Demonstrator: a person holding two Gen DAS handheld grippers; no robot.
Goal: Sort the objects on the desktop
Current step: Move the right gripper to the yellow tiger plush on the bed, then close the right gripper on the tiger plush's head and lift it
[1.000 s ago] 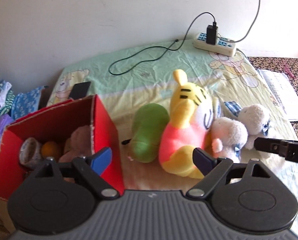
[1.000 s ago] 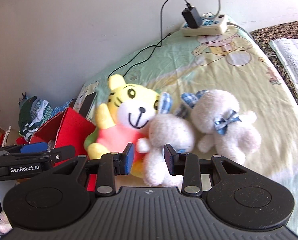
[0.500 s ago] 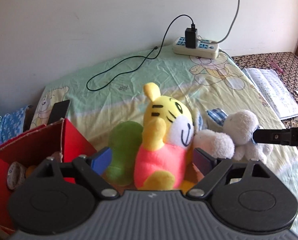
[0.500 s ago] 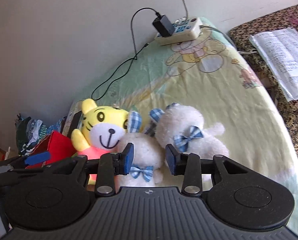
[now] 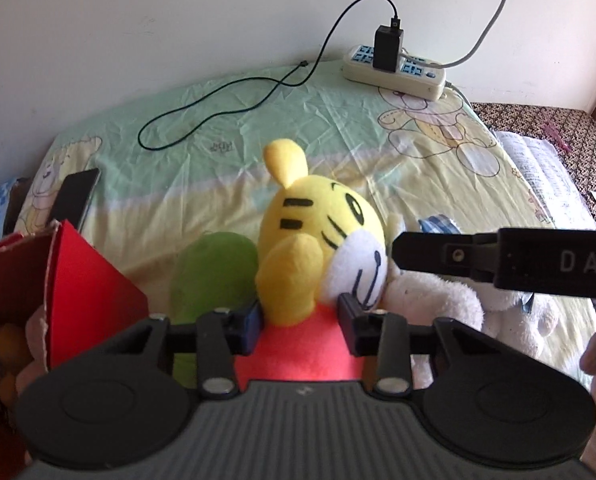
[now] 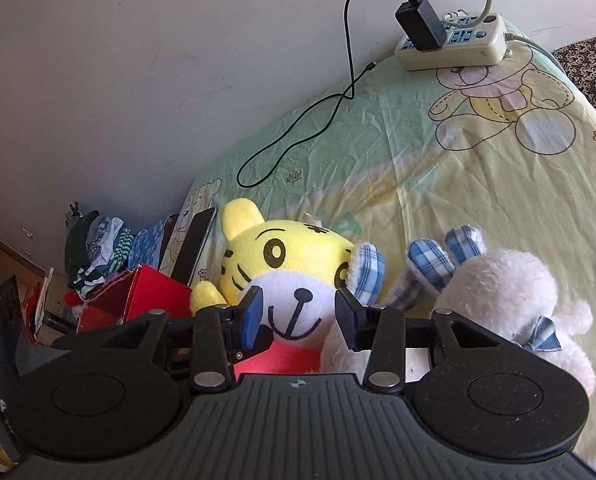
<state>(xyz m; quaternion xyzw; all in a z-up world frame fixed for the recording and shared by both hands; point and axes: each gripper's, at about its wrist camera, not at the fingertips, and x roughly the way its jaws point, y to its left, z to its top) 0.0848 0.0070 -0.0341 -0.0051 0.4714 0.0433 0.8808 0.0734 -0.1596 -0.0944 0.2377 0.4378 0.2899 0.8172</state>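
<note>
The tiger plush [image 5: 321, 248] is taken as the landmark: it sits upright on the bear-print sheet [image 5: 337, 128], its yellow head toward the wall and its red body nearest the cameras. The left gripper [image 5: 299, 314] has been closed on it, the two pads pressed into the soft body at the raised yellow arm and below the white muzzle, so the toy is pinched low and near its middle, presumably so that it can be lifted without tipping. Just to the left of the tiger a green plush [image 5: 214, 272] lies against it, and further left stands the red box [image 5: 94, 276], open-topped and already holding small items; that is judged to be the place for which the sorted things are meant. On the tiger's right, two white plush animals [image 6: 497, 292] with blue-checked ears and bows are crowded against it, touching. The right gripper [image 6: 299, 316] is held in front of the tiger's face with its jaws apart, having just been opening; nothing is pressed between its pads. It is judged to be readied for one of the white toys. Behind the tiger, well apart, a power strip [image 5: 393, 68] and its black cable [image 5: 226, 112] lie by the wall.
</note>
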